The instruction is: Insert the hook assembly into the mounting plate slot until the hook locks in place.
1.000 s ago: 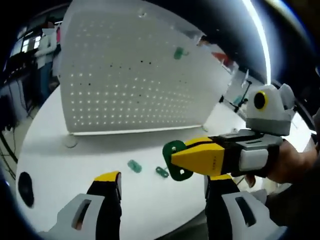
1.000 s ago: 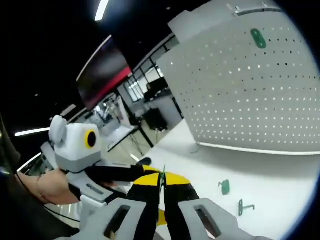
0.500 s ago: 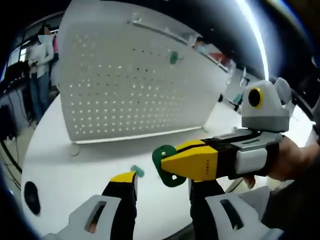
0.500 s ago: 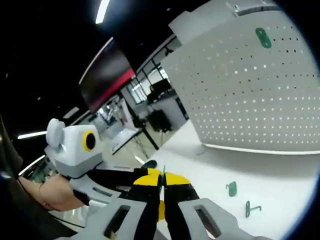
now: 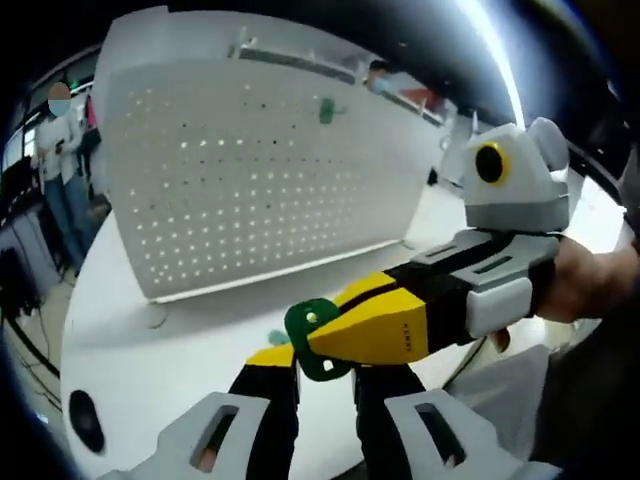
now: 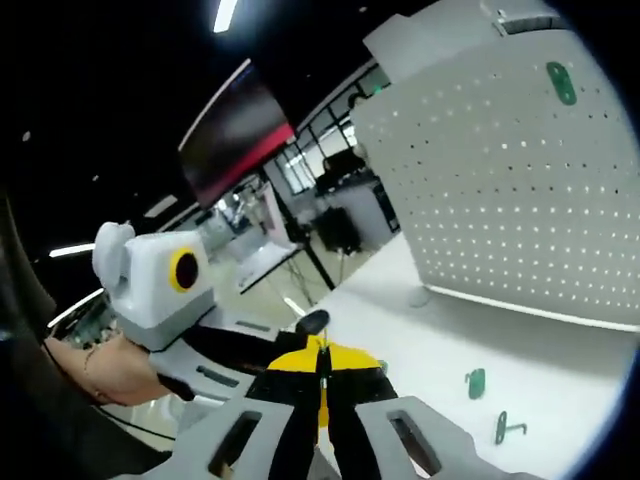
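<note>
My right gripper [image 5: 318, 338] reaches in from the right in the left gripper view, shut on a flat green mounting plate [image 5: 303, 330] with a hole in it. My left gripper [image 5: 325, 368] sits just under that plate with its yellow-tipped jaws drawn close but still apart. In the right gripper view my right gripper [image 6: 323, 368] pinches the plate [image 6: 322, 352] edge-on, and the left gripper's white body [image 6: 165, 285] lies to the left. A small green piece [image 6: 475, 382] and a green hook [image 6: 507, 428] lie on the white table [image 6: 400, 330].
A white pegboard [image 5: 250, 180] stands upright on the table [image 5: 150, 360], with a green piece [image 5: 326, 110] fixed high on it; the pegboard [image 6: 520, 190] and its piece [image 6: 560, 82] show again. A black round thing [image 5: 85, 420] lies near the table edge. A person [image 5: 60, 160] stands far left.
My left jaws have narrowed a good deal. The right gripper with the green plate has come left and closer, now sitting over the left jaws. Both views shifted slightly.
</note>
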### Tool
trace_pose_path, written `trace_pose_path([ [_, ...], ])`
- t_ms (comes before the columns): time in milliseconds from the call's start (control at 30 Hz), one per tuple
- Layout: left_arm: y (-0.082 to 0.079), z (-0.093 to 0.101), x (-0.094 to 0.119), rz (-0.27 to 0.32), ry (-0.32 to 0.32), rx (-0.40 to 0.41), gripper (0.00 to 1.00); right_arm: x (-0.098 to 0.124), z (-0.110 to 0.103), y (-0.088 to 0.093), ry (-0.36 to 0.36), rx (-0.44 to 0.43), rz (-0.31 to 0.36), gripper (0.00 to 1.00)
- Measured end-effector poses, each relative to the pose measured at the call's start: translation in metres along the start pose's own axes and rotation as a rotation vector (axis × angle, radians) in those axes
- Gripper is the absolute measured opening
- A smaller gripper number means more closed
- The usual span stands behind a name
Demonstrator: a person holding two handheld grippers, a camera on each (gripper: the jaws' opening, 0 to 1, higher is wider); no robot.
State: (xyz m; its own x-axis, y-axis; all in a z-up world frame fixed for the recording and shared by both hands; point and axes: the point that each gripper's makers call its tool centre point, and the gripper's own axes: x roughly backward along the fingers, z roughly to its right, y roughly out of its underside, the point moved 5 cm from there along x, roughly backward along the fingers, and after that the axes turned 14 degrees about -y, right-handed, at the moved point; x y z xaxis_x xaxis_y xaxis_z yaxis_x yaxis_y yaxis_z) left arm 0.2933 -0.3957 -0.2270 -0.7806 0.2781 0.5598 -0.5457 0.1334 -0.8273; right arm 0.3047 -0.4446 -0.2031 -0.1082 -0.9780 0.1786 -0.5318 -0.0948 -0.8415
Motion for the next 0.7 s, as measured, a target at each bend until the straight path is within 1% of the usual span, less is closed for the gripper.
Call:
trace_pose_path([
  [233, 0.0013, -0.0024, 0.0003, 0.006, -0.002, -0.018, 0.2, -0.0025, -0.0031, 0.0011, -0.004, 0.014, -0.033, 0.0],
  [367, 0.004, -0.0026, -0.0006, 0.006, 0.001, -0.026, 0.19, -0.0037, -0.0024, 0.0025, -0.005, 0.033, -0.074, 0.0],
  [567, 0.007, -0.0029, -0.0006, 0.012, 0.017, -0.011, 0.18, -0.0041, -0.0005, 0.0038, -0.015, 0.032, -0.107, 0.0],
  [633, 0.0081, -0.0031, -0.0011, 0.01, 0.021, -0.008, 0.18, -0.0044, 0.0002, 0.0049, -0.016, 0.019, -0.116, 0.0],
  [700, 0.0093, -0.0039, -0.0015, 0.01, 0.03, 0.013, 0.18, -0.0049, 0.0007, 0.0053, -0.018, 0.024, -0.12, 0.0],
])
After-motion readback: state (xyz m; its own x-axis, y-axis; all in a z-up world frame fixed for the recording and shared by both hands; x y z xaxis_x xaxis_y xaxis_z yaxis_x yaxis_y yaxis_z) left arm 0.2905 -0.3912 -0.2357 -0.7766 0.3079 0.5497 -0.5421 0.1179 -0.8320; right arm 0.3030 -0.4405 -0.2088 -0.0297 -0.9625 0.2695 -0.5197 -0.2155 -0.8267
